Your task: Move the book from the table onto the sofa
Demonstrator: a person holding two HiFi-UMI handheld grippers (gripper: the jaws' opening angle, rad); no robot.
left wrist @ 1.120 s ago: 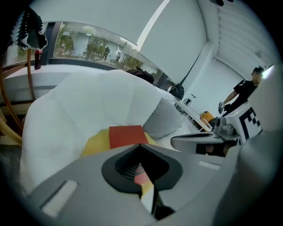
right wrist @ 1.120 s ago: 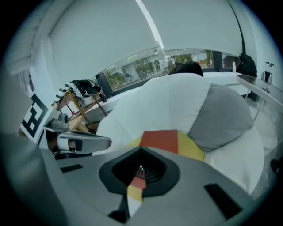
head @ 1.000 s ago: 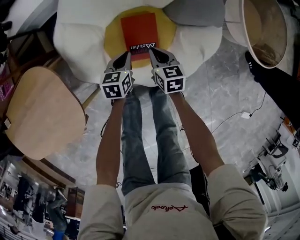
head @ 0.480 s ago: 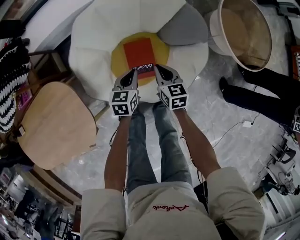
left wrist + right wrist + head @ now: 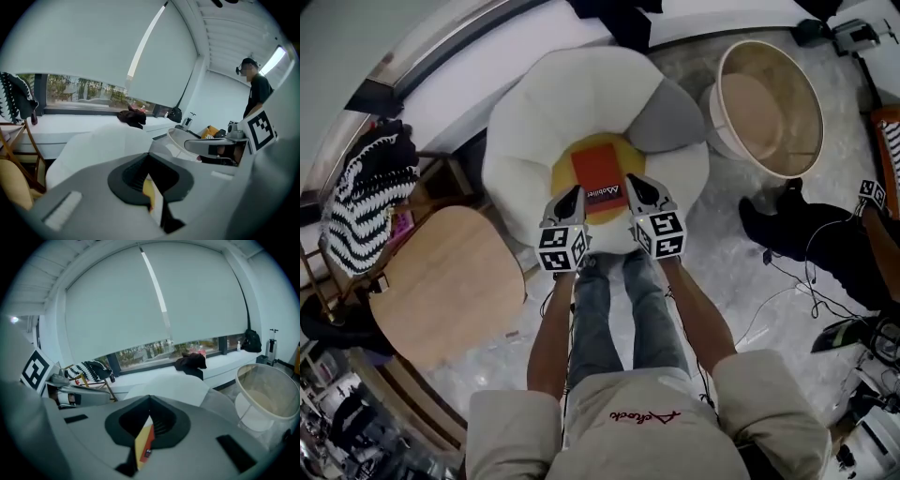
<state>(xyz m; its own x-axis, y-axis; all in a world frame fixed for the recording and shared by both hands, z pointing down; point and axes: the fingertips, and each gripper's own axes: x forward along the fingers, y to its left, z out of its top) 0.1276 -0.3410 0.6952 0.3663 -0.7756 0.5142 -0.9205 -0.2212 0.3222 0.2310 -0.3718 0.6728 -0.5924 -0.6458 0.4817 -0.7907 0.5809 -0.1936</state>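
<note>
The red book (image 5: 600,172) lies flat on the yellow middle of the white flower-shaped sofa (image 5: 534,141). My left gripper (image 5: 577,195) and right gripper (image 5: 628,184) hang side by side above the book's near edge, both shut and empty. In the left gripper view the shut left gripper (image 5: 152,197) leaves only a thin slit that shows yellow and white below. The right gripper (image 5: 143,441) also stands shut, and a sliver of the book (image 5: 148,439) shows through the slit between its jaws.
A round wooden table (image 5: 450,281) stands at the left, beside my legs. A large beige tub-shaped seat (image 5: 769,103) is at the upper right. A striped garment (image 5: 366,202) hangs on a rack at far left. Another person's legs (image 5: 806,234) and floor cables (image 5: 769,314) are at right.
Both grippers have risen away from the sofa while staying shut. The book has stayed on the yellow middle and looks smaller as the head camera has lifted too.
</note>
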